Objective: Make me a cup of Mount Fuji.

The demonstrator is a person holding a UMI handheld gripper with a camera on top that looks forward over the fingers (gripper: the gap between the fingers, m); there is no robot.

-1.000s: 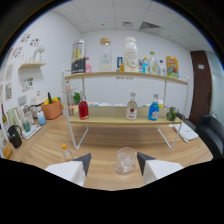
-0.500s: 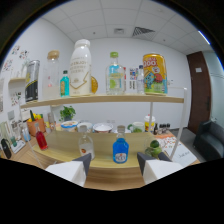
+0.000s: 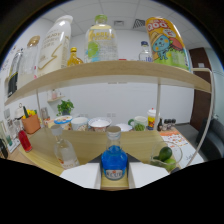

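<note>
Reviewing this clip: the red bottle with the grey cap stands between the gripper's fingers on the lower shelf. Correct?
Not quite. The bottle between the fingers of the gripper is blue, not red, as the gripper view shows. It does have a grey cap and stands on the lower shelf.

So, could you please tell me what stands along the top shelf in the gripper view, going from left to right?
Tall white bottle → small amber bottle → clear bottle with a green label → yellow and orange snack canister. Lower down, the blue bottle stands between the gripper fingers.

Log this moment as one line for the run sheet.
tongs: open | blue bottle: upright between tongs, not gripped | clear bottle: nearby on counter | limes: other side
</note>
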